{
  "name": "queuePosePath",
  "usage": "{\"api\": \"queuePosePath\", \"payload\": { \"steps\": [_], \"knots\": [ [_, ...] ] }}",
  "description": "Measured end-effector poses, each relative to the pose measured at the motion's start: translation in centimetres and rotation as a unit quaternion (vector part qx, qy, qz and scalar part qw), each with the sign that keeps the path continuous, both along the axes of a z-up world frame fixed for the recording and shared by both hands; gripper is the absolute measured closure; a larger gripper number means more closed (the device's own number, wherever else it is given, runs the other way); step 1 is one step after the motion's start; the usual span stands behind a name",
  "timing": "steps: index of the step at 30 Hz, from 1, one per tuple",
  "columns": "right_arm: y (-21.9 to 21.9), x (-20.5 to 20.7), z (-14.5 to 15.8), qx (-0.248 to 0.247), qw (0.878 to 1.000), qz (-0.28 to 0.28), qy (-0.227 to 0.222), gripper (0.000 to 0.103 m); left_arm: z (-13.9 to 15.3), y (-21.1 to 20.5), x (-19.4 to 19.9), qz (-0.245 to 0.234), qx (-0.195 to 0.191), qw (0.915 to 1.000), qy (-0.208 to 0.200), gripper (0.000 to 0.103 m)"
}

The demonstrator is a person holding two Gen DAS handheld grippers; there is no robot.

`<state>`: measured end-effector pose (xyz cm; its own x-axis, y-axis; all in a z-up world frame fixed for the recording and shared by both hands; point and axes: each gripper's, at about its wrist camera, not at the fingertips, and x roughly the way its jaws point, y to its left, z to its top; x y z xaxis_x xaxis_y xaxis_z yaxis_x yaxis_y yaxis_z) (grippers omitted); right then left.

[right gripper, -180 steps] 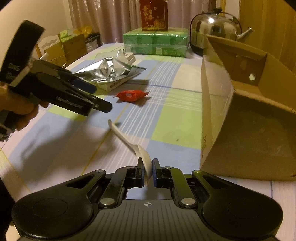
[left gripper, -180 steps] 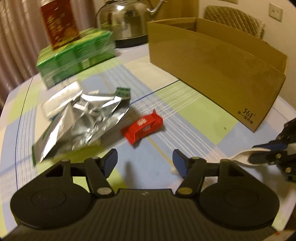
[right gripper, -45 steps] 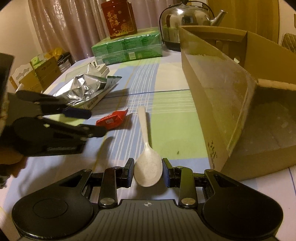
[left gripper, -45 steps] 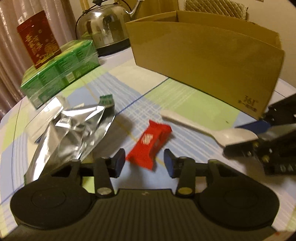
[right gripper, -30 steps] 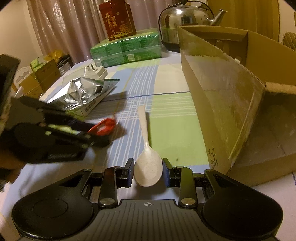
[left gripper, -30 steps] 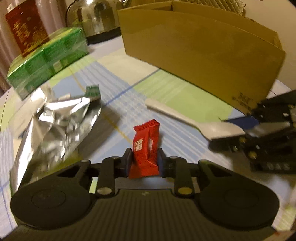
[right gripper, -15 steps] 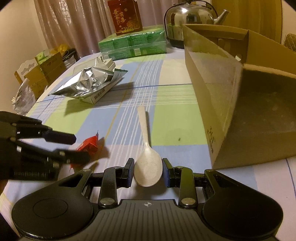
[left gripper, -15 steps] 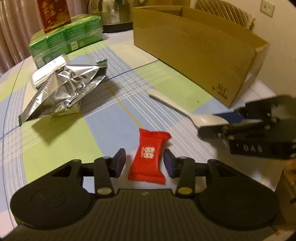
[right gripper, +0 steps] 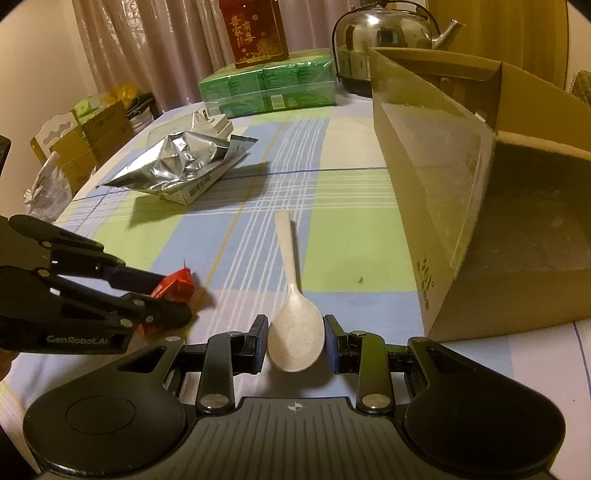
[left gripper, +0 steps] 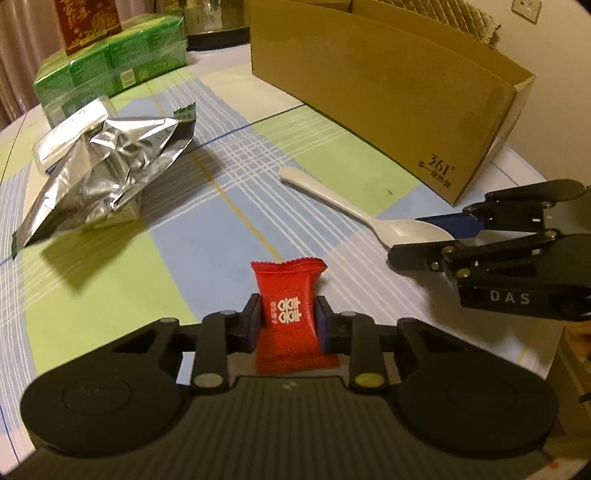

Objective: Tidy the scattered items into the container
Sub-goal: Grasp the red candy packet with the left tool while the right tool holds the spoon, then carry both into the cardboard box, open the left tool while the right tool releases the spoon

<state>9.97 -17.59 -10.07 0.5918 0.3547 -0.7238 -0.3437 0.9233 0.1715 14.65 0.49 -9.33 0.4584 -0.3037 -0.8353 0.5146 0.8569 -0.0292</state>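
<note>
A red candy (left gripper: 290,295) stands on end between the pads of my left gripper (left gripper: 288,325), whose jaws are closing and press on both its sides. From the right wrist view the left gripper (right gripper: 171,295) sits low over the checked tablecloth with the candy (right gripper: 175,284) in it. My right gripper (right gripper: 295,338) is shut on the bowl of a white spoon (right gripper: 291,273), its handle pointing away along the cloth. The left wrist view shows that spoon (left gripper: 332,195) and the right gripper (left gripper: 417,238) at right. The open cardboard box (left gripper: 369,92) stands behind, its inside (right gripper: 517,229) bare.
A crumpled foil bag (left gripper: 110,158) lies on a flat carton at the left. Behind it are green wrapped packs (right gripper: 269,88), a red box (right gripper: 255,29) on top and a steel kettle (right gripper: 384,33). The table's near edge is close to both grippers.
Half a second ago the left jaws stood open around the candy lying on the cloth; now they are shut on it. The right gripper keeps the spoon and has stayed put.
</note>
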Motion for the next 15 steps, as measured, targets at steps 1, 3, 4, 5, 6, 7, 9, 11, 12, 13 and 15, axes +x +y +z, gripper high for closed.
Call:
{"api": "queuePosePath", "payload": {
  "steps": [1, 3, 4, 5, 6, 7, 9, 11, 12, 13, 15],
  "knots": [
    [0.0, -0.1, 0.0, 0.000, 1.000, 0.001, 0.000, 0.075, 0.1, 0.0, -0.3, 0.004, 0.001, 1.0000, -0.001, 0.080],
    [0.0, -0.2, 0.2, 0.001, 1.000, 0.001, -0.001, 0.075, 0.3, 0.1, -0.9, 0.010, 0.000, 0.9999, -0.005, 0.081],
    [0.0, -0.3, 0.3, 0.001, 1.000, 0.002, -0.003, 0.075, 0.4, 0.2, -1.2, 0.014, -0.002, 0.9999, -0.006, 0.081],
    [0.0, -0.4, 0.3, 0.000, 1.000, 0.002, -0.004, 0.075, 0.5, 0.3, -1.5, 0.018, -0.004, 0.9998, -0.007, 0.081],
    [0.0, -0.5, 0.4, 0.000, 1.000, 0.002, -0.005, 0.075, 0.7, 0.4, -1.8, 0.022, -0.006, 0.9997, -0.007, 0.081],
    [0.0, -0.6, 0.5, 0.000, 1.000, 0.002, -0.006, 0.075, 0.8, 0.4, -2.0, 0.024, -0.007, 0.9997, -0.007, 0.081],
    [0.0, -0.8, 0.7, 0.000, 1.000, 0.001, -0.008, 0.075, 1.0, 0.5, -2.3, 0.028, -0.008, 0.9995, -0.008, 0.081],
    [-0.1, -1.0, 1.1, 0.000, 1.000, 0.001, -0.012, 0.075, 1.3, 0.6, -2.5, 0.033, -0.010, 0.9994, -0.009, 0.081],
    [-0.1, -1.0, 1.2, 0.000, 1.000, 0.002, -0.014, 0.075, 1.4, 0.7, -2.6, 0.035, -0.010, 0.9993, -0.010, 0.081],
    [-0.1, -1.1, 1.5, 0.000, 1.000, 0.002, -0.016, 0.075, 1.6, 0.6, -2.7, 0.037, -0.009, 0.9992, -0.012, 0.081],
    [0.0, -1.3, 1.9, -0.001, 1.000, 0.003, -0.021, 0.075, 1.9, 0.6, -2.9, 0.041, -0.006, 0.9990, -0.015, 0.081]
  ]
}}
